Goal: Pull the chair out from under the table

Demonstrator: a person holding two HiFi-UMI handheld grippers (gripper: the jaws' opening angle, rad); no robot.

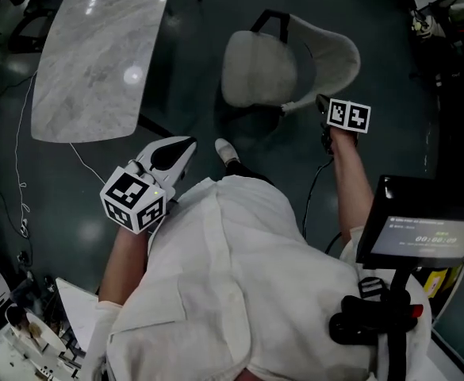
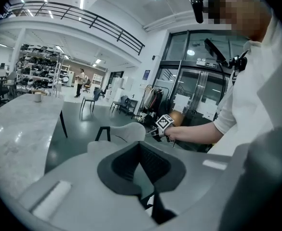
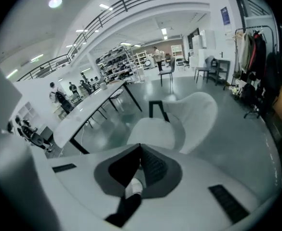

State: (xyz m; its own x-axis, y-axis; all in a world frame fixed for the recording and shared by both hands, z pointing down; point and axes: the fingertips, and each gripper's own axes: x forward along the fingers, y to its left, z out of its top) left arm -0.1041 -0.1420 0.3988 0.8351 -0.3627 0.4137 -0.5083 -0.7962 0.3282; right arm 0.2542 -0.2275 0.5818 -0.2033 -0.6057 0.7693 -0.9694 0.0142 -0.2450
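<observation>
Head view: the chair (image 1: 283, 66) is seen out on the floor (image 1: 192, 70), apart from the bench (image 1: 97, 54), whose far end is cut off at the top. Most of the chair's legs are hidden under its seat. The left claw (image 1: 185, 146) is held shut with nothing in it, near the bench's corner. The right claw (image 3: 140, 147) is shut and empty too. From above, its tips are hard to make out behind the marker cube (image 1: 348, 116), just beside the chair's edge.
</observation>
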